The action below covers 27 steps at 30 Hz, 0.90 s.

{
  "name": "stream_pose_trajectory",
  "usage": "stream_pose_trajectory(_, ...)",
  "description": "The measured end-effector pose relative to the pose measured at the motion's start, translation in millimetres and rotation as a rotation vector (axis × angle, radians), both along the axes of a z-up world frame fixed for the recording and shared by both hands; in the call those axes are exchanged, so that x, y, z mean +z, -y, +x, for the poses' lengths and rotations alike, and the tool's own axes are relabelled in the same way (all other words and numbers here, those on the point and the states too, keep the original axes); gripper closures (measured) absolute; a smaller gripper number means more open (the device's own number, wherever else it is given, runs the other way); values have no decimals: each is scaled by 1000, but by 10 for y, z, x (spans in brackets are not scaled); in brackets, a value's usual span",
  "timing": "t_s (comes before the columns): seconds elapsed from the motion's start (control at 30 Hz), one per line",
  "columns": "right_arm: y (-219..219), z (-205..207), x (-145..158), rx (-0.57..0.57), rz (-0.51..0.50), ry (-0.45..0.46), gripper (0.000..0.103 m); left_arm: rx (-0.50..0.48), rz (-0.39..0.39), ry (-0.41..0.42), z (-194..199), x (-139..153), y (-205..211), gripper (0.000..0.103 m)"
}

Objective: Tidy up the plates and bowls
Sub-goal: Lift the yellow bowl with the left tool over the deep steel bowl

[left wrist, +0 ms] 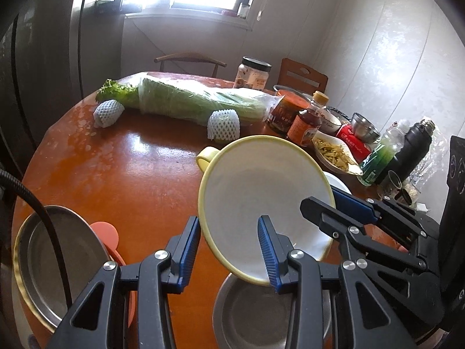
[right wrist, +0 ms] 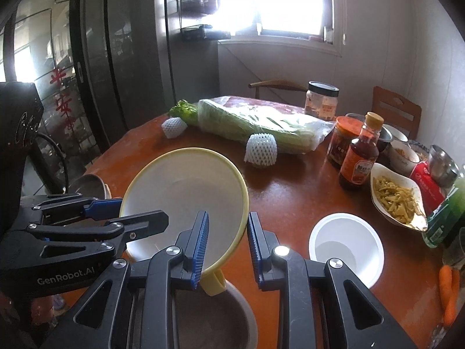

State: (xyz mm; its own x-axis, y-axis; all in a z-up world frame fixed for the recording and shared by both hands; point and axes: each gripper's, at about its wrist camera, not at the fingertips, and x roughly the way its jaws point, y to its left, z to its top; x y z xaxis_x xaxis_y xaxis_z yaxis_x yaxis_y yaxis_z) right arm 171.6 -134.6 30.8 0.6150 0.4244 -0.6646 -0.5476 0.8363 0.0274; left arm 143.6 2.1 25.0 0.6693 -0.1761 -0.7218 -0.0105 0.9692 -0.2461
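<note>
Above the near edge of the tabletop (left wrist: 110, 174), a yellow-rimmed bowl (left wrist: 261, 192) hangs tilted, clear of the surface, carried by both tools. Left tool (left wrist: 229, 250) is narrowed on the rim at the bowl's 6 o'clock, one pad inside, one outside. Right tool (right wrist: 228, 247) is clamped near-closed on the rim by the yellow handle (right wrist: 213, 283).

Step in hand, my read: two-handed transfer of the bowl, probably toward stacking. Directly under it sits a steel basin (left wrist: 261, 317), empty as far as I can see. Next move calls for both hands travelling together, levelling the bowl, then lowering before either grip loosens.

Containers:
- carried bowl: empty, white inside
- white bowl (right wrist: 345, 247) at 3 o'clock of it: empty
- white dish (right wrist: 398, 200) further right: yellowish vegetable strips
- steel pot (left wrist: 55, 264) at 9 o'clock: looks empty
- small steel bowl (left wrist: 364, 128) at the back: contents unclear
</note>
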Motion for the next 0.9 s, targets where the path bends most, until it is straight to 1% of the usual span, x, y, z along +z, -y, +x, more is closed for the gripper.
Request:
stream_pose_trajectory(0.47,81,-347,87,-2,7,42,75,-8,20,40,-293,98,84,62)
stream_pose_trajectory(0.9,163,-553,-21,-6,15,34,75,-12,33,57,-504,65,144,62)
